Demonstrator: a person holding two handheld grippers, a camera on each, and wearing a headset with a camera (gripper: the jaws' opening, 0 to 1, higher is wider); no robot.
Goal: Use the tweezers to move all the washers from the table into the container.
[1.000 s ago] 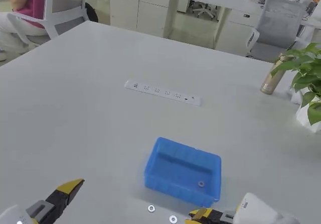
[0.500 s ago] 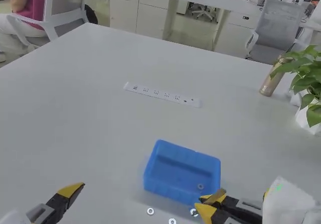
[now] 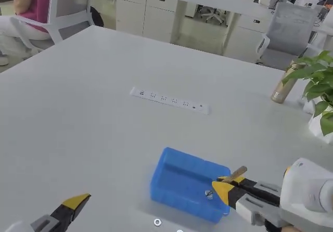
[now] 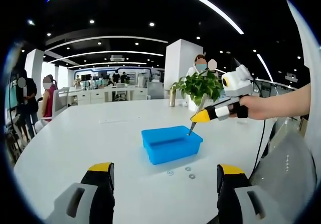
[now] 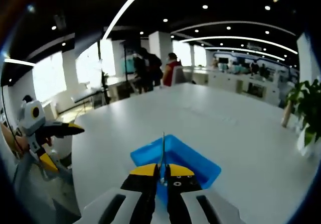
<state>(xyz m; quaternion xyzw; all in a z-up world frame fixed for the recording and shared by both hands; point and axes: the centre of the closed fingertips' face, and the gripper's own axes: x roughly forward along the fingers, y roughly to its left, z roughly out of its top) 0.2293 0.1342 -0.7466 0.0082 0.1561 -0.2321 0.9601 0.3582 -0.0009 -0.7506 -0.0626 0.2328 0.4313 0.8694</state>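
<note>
Right gripper (image 3: 221,186), fingers clenched on the tweezers (image 5: 163,148), had risen from the counter (image 3: 104,112) to the container (image 3: 179,203); left gripper (image 4: 165,169) fingers hung released. Three washers (image 4: 187,169) awaited collection.

- I see a white table (image 3: 78,112) with a blue container (image 3: 177,198) near my edge.
- 3 washers (image 4: 170,173) lie just beside it.
- A power strip (image 3: 169,100) lies mid-table, and a bottle (image 3: 283,89) stands far right.

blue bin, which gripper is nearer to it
Right. The right gripper hangs over the near right corner of the bin, its jaws shut on tweezers pointing down at it. The left gripper is open, off to the near left, well apart.
</note>
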